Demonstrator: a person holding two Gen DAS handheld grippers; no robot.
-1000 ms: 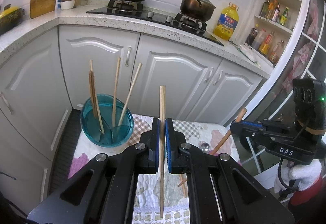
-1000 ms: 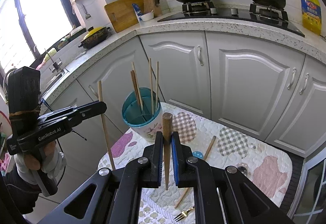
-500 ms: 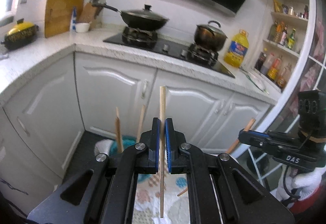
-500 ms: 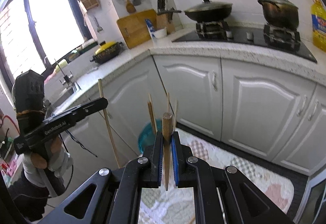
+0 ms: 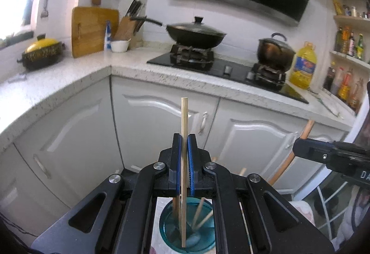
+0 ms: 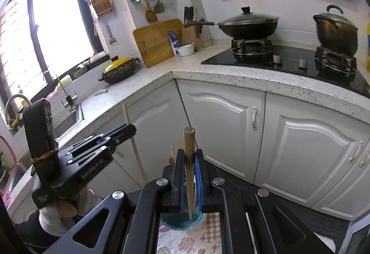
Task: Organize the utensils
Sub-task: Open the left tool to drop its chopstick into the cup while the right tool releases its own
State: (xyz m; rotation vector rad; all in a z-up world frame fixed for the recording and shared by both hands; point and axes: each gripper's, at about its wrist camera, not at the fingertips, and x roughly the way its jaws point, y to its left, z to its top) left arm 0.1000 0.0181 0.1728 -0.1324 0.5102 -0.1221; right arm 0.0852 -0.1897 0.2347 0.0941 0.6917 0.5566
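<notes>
1. Insertion into the blue cup [image 5: 188, 228] is judged to be the step in hand: a pale chopstick [image 5: 184, 138] is clamped upright in the left claw [image 5: 184, 145], its lower end seen over the cup's mouth.
2. A thicker brown stick [image 6: 189, 161] is pinched tight in the right claw [image 6: 189, 161], above the same cup [image 6: 182, 222].
3. Lowering and then release are called for next, one stick at a time.
4. Counted: two claws, one cup, two held sticks, roughly four sticks [image 5: 200, 210] already inside the cup.
</notes>
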